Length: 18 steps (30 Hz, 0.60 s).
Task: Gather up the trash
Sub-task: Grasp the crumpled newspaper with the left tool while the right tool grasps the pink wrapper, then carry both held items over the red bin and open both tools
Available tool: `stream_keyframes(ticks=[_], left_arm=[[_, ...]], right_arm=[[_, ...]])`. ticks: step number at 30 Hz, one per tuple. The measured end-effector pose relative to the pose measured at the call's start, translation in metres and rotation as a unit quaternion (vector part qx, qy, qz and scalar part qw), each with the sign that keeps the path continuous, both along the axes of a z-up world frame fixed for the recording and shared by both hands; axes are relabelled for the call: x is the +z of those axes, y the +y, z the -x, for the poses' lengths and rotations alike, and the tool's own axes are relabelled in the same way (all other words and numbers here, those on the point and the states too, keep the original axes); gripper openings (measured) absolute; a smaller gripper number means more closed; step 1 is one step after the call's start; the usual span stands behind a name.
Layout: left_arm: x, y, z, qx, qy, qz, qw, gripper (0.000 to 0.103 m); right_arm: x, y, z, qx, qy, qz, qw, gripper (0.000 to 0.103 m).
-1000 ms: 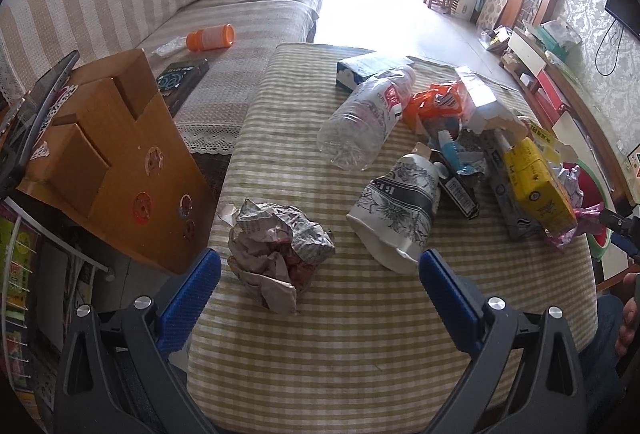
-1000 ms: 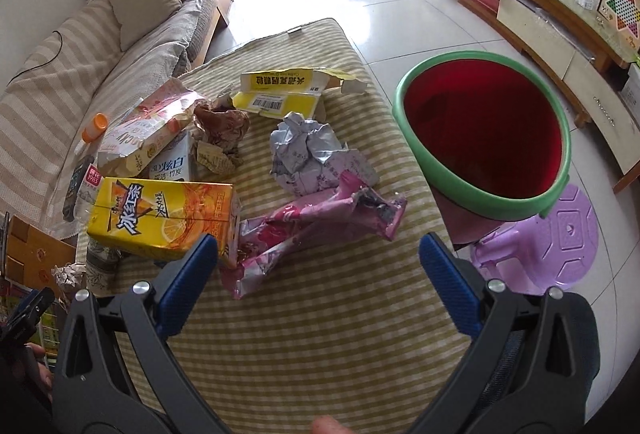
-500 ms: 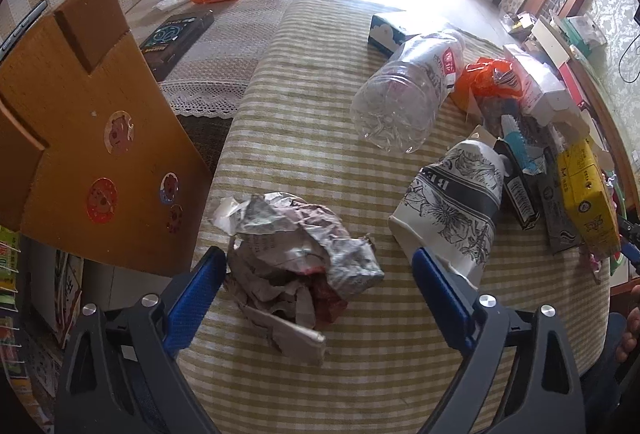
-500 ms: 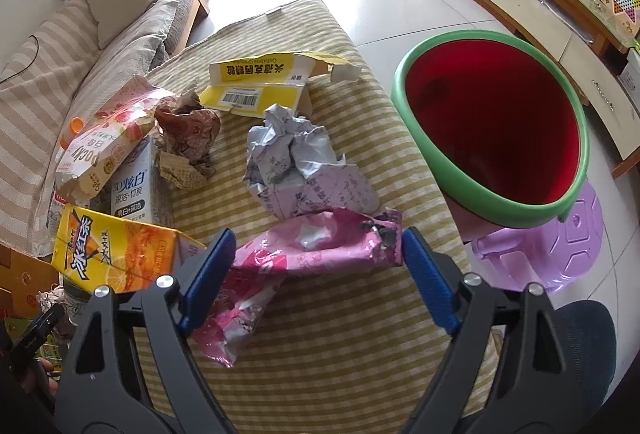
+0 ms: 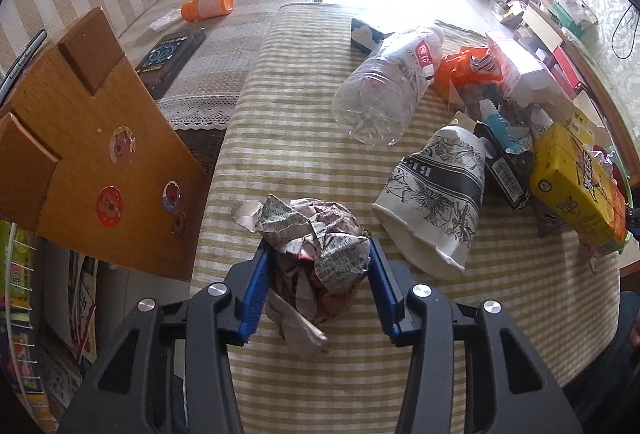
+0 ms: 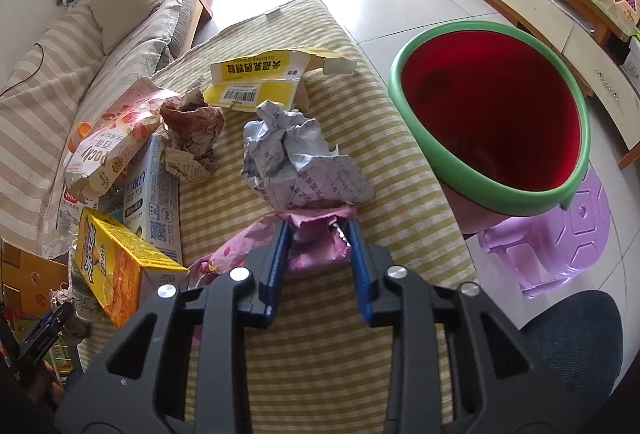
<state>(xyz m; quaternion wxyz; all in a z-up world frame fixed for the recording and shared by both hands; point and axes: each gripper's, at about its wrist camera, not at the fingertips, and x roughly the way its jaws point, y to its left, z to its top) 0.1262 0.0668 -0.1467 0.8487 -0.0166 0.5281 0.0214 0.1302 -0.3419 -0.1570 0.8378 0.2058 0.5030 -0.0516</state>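
We have left gripper [image 5: 320,266] clamped on crumpled newspaper ball [image 5: 316,242], right gripper [image 6: 316,242] just closed, pinching pink wrapper [image 6: 312,238]; both on bench [image 5: 288,121]. Risks: loose paper tail (ours) snagging, wrapper slipping short of red bin [image 6: 492,113].

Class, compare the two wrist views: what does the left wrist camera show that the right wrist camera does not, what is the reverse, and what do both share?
Only the left wrist view shows the left gripper shut on the crumpled newspaper ball, plus a clear plastic bottle. Only the right wrist view shows the right gripper shut on the pink wrapper, beside the red bin. Both grippers' jaws have just been closing. Both views share the striped tablecloth and the yellow drink carton.
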Motion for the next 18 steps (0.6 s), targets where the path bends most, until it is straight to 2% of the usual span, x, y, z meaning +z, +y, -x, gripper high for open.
stream_keyframes(ticks=[4, 18], left_arm=[[0.012, -0.003, 0.008, -0.005, -0.019, 0.003, 0.9998, 0.040], [0.053, -0.016, 0.036, -0.017, -0.071, 0.030, 0.9969, 0.040]], right_arm=[[0.014, 0.002, 0.006, 0.009, -0.017, 0.006, 1.000, 0.025], [0.068, 0.011, 0.029, 0.037, -0.083, 0.057, 0.994, 0.025]])
